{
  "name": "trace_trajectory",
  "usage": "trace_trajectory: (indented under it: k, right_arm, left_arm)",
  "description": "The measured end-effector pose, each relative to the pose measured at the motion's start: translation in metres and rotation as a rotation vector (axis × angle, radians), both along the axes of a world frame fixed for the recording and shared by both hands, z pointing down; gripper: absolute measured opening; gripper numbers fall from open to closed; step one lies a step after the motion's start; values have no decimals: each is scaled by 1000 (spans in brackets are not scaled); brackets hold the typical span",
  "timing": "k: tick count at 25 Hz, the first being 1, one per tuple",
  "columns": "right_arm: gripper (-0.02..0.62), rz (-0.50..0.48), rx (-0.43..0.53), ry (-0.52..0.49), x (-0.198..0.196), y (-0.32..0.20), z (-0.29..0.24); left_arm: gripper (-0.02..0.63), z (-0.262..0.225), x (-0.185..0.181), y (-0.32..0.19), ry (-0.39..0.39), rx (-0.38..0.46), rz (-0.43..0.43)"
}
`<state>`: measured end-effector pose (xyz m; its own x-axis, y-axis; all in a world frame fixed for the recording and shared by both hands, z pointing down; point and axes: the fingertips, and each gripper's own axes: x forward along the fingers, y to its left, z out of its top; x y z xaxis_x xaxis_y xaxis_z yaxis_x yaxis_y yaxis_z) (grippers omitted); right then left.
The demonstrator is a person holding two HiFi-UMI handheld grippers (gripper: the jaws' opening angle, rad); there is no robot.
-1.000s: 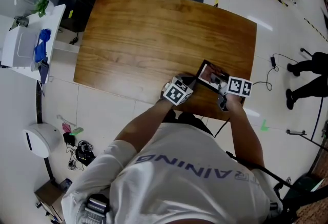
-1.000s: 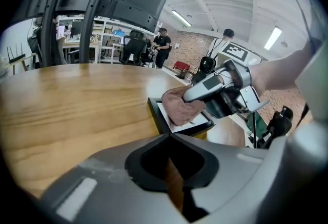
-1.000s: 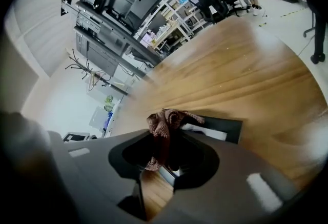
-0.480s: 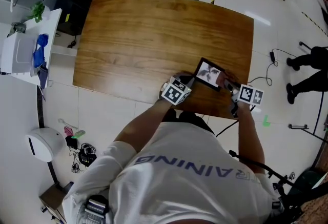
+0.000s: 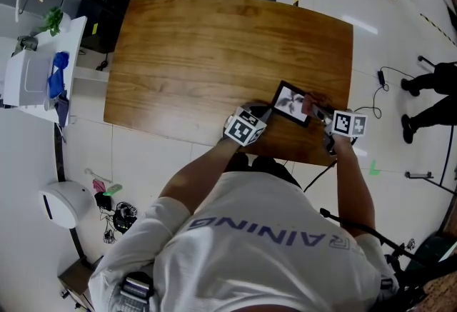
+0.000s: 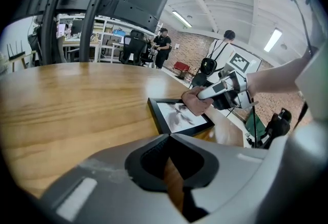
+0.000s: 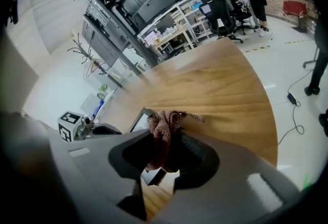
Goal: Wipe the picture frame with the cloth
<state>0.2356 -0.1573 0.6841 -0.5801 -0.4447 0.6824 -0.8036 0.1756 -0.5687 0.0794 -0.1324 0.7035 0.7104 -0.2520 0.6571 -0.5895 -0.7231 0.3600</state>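
Observation:
A black picture frame (image 5: 290,102) (image 6: 173,115) with a grey photo lies flat near the front right of the wooden table (image 5: 214,46). My right gripper (image 5: 315,111) (image 7: 163,152) is shut on a bunched reddish-brown cloth (image 5: 311,105) (image 6: 197,105) (image 7: 162,128), which rests on the frame's right edge. The left gripper (image 5: 263,115) (image 6: 171,166) sits low at the frame's near left corner. Its jaws stand almost together, and only a thin strip of table shows between them.
The table's front edge runs just under both grippers. A white side table (image 5: 28,71) with blue items stands left. Cables and a person's legs (image 5: 428,100) are on the floor at right. People (image 6: 163,46) stand far back among desks.
The right gripper drew the cloth rightward across the frame, from over the photo to its right edge. The left gripper stayed at the frame's left corner.

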Motion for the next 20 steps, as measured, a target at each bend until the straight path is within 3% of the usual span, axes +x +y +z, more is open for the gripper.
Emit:
trace_trajectory:
  k: [2,9,14,16,20]
  right_arm:
    - [118,-55,2,8,-5,-2,0]
    - [118,-161,58,-20,-27,-16,1]
    - [117,-388,139,81,-52,-20,-1]
    - [117,-393,131,76,-54,-22,-2]
    - [117,-299,112,61,-51,-22,-2]
  left_arm:
    - [8,-4,-2,-5,25,-20,-9]
    - [8,-26,18,-55,25,46,51]
    - [8,-18,13,-69,-21,44,54]
    - [8,-11,9,-73,-36,38,59]
    - [8,-5,9,-78,-34,29,89]
